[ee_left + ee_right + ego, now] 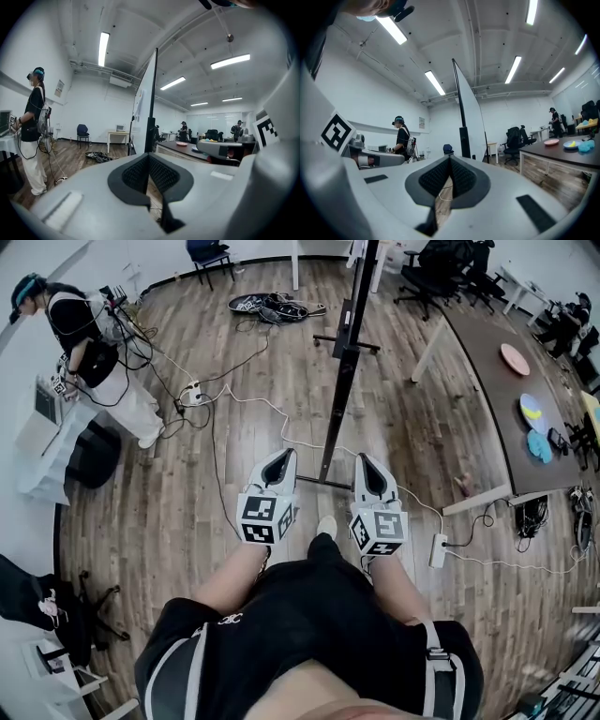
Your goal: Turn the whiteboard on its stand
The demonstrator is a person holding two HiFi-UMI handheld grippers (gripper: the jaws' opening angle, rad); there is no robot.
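Not yet touched, by the look of it: whiteboard (348, 348) edge-on upon its stand (324, 480), straight ahead on the wooden floor (422, 427). To either side of the stand's foot, near it but apart, left gripper (284, 457) and right gripper (365, 460), both pressed together on nothing, so the whole turn likely left to do. Top of the board cut off in the head view; hard to tell which way its face looks.

whiteboard (349, 351) top cut off, distant people (183, 130) tiny

An office: long desk (487, 381), swivel chairs (441, 273), ceiling strip lights (104, 47).
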